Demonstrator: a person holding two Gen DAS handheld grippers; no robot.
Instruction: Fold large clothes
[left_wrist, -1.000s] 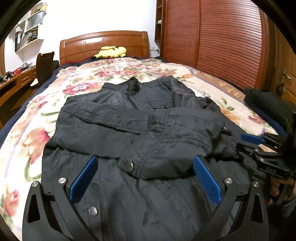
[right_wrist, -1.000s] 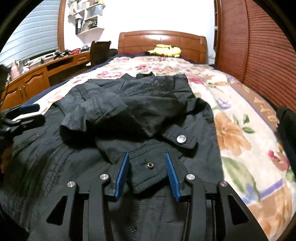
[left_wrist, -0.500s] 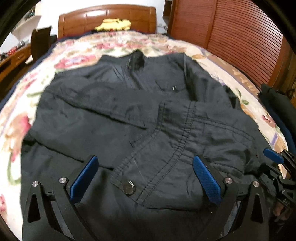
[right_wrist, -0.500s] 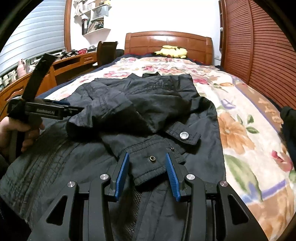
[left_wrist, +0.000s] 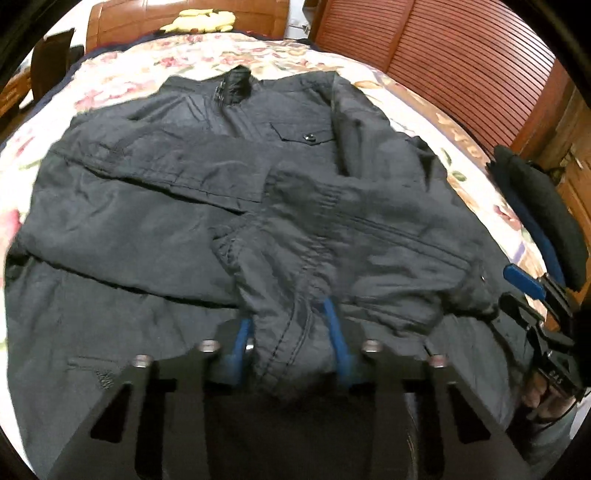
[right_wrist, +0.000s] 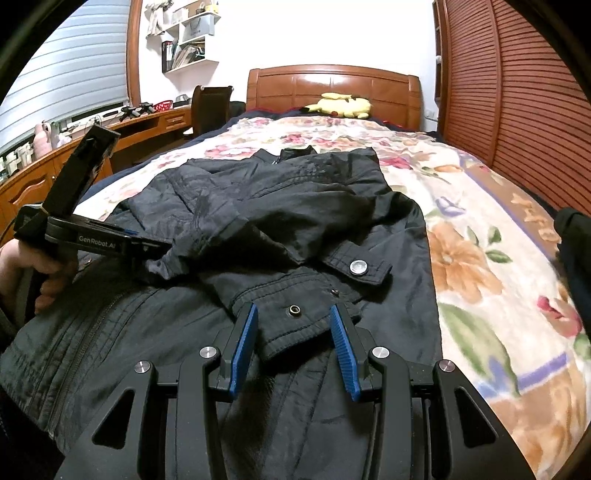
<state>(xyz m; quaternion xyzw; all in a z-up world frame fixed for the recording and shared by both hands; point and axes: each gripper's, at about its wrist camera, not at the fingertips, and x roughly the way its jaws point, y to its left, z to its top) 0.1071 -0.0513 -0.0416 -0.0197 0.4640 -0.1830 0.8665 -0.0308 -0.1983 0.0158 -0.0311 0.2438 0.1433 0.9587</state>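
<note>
A black jacket (left_wrist: 184, 229) lies face up on the bed with both sleeves folded across its chest. In the left wrist view my left gripper (left_wrist: 288, 332) points down at it. Its jaws are closing, and a bunched sleeve cuff (left_wrist: 291, 325) is pinched between the blue pads. The right wrist view shows this left gripper (right_wrist: 162, 245) at the left, a hand on its handle. My right gripper (right_wrist: 295, 328) holds the other sleeve cuff (right_wrist: 299, 314), snap stud up, between its pads. That right gripper (left_wrist: 515, 290) also shows at the right edge of the left wrist view.
The floral bedspread (right_wrist: 480, 258) stretches to a wooden headboard (right_wrist: 332, 88) with a yellow plush toy (right_wrist: 340, 105). A dark pile of clothes (left_wrist: 539, 206) sits on the bed's right edge. Slatted wooden doors (right_wrist: 517, 92) stand at the right, a desk (right_wrist: 55, 166) and chair (right_wrist: 210, 107) at the left.
My left gripper tipped downward and came in over the sleeve cuff, and its jaws went from wide apart to narrow around the cuff. The right gripper kept still on its cuff.
</note>
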